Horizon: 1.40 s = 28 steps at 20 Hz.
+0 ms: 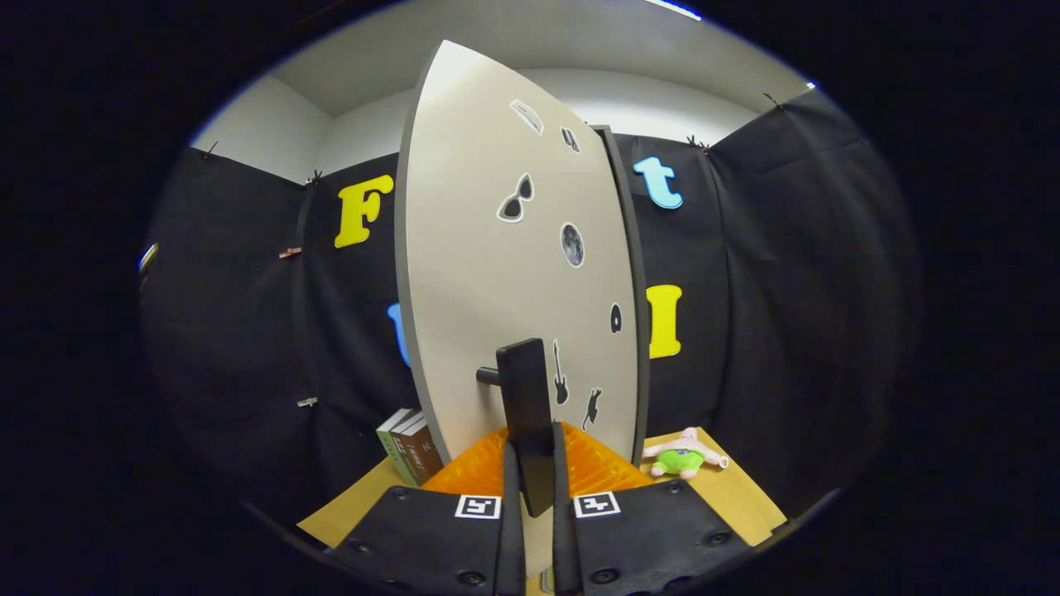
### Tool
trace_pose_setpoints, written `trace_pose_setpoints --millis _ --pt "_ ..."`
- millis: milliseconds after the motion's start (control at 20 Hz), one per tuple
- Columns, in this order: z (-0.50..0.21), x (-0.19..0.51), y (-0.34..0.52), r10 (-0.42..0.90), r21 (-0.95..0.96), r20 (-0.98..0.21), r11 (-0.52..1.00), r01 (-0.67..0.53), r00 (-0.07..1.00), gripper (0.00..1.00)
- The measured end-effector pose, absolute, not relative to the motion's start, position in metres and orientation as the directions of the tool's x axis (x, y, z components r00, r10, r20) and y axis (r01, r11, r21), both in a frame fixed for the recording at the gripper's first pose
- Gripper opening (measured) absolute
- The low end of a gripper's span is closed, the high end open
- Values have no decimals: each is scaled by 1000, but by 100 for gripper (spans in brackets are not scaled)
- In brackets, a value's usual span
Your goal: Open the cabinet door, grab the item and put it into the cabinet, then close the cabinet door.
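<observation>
The gripper (538, 488) was found clamped on the door handle (527, 406). The cabinet door (497, 273) was judged stiff and light. The plush toy (682, 456) on the table (737, 497) was judged soft, best pinched at its body.

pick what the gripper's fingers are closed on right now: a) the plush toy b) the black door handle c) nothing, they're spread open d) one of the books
b: the gripper has both fingers pressed on the black door handle of the cabinet door, while the plush toy lies on the table off to the right and the books stand to the left.
</observation>
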<state>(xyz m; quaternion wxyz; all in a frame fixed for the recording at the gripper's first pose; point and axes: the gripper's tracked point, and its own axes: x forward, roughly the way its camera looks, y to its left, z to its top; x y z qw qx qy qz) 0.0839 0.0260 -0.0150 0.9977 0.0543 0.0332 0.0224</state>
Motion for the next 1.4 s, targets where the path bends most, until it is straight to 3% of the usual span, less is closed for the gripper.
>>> trace_pose_setpoints --millis 1050,1250,1400 --pt "-5 72 -25 -142 103 -26 984 144 990 16" --pt "-3 65 -46 -219 70 -13 973 220 976 16" --pt "-1 50 -69 -311 37 5 950 311 950 10"
